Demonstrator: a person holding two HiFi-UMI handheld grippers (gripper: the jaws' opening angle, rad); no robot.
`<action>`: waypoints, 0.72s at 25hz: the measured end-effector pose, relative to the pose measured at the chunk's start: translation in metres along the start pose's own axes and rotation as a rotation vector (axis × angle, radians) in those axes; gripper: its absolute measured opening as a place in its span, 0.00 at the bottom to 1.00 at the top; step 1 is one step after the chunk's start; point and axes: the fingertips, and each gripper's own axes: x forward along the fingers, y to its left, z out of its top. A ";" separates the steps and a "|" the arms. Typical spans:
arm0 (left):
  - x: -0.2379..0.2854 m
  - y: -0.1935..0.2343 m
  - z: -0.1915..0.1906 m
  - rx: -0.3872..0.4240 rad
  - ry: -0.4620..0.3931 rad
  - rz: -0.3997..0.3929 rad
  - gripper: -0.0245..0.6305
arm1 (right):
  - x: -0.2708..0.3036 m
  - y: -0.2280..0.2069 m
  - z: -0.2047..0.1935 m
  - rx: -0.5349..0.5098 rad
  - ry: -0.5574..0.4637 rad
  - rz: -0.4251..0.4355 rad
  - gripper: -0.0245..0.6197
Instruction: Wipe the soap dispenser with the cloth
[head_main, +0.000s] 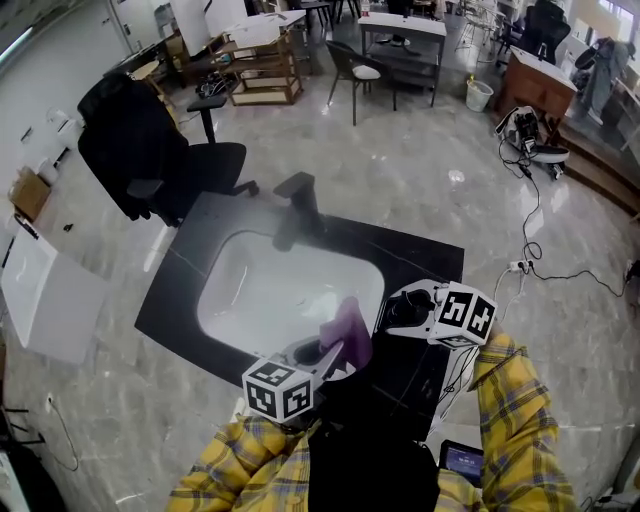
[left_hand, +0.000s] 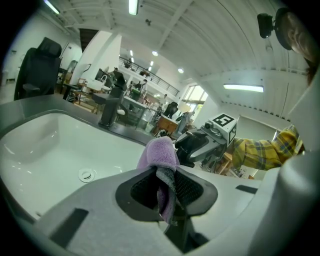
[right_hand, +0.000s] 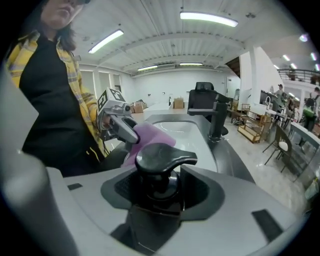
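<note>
Soap dispenser (right_hand: 164, 162) sits at the sink's (head_main: 235, 262) near right corner, the right gripper (head_main: 398, 312) clamped on its neck just under the black pump head. The left gripper (head_main: 335, 356) pinches the purple cloth (head_main: 349, 328) tight, just beside it on the sink side. We reckon both pickups are done and the wiping is only starting, though we can't tell if cloth meets bottle yet. There's open room over the sink, the faucet (head_main: 298, 208) stands well clear at the sink's far side, and only our own body crowds its near edge.
</note>
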 end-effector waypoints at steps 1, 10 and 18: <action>0.002 0.001 0.001 0.000 0.001 -0.002 0.14 | 0.000 -0.002 0.000 0.013 -0.005 -0.014 0.37; 0.026 -0.006 0.007 0.019 0.025 -0.064 0.14 | -0.015 -0.023 -0.015 0.197 -0.047 -0.344 0.37; 0.035 -0.015 0.012 0.045 0.048 -0.121 0.14 | -0.031 -0.034 -0.030 0.508 -0.098 -0.632 0.37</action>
